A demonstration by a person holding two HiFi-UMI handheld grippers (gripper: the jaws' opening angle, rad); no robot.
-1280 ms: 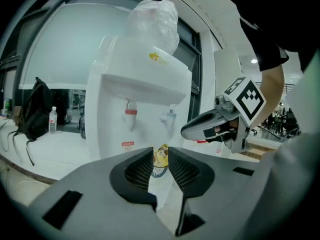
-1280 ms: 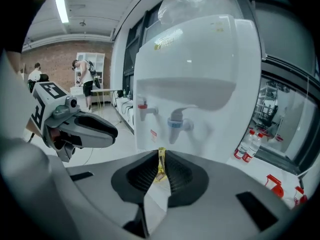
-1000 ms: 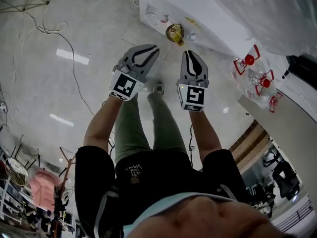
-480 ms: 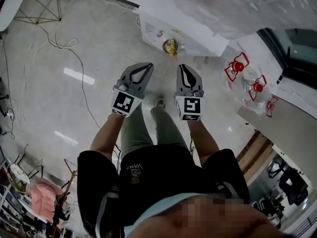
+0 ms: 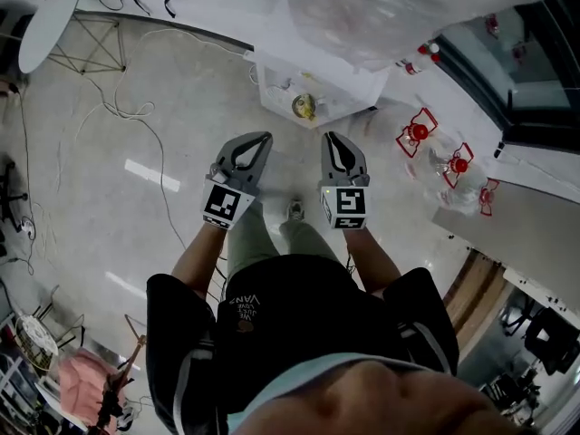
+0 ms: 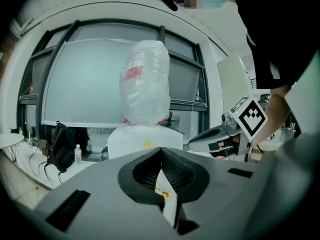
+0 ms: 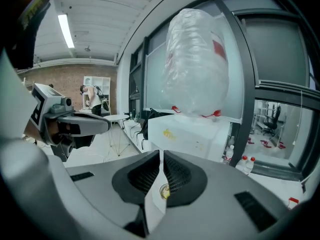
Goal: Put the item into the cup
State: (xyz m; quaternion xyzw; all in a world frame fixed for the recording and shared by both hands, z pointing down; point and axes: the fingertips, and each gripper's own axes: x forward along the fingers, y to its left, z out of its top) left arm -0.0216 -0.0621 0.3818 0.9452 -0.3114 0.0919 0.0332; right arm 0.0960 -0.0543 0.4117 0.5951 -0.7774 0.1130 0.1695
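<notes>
Since a second ago both grippers have drawn away from the white box [image 5: 358,93], which now looks smaller and further ahead of their tips. The left gripper [image 5: 264,138] and right gripper [image 5: 332,138] hang side by side short of its near edge. The cup [image 5: 304,107], yellow inside, stands where it stood on the box's near edge, in front of the big plastic bag [image 5: 408,7] on the box. The left jaws are clenched together on nothing, and the right jaws have just been closing and meet with nothing between them.

Distant cup [image 5: 304,107], contents indistinct
</notes>
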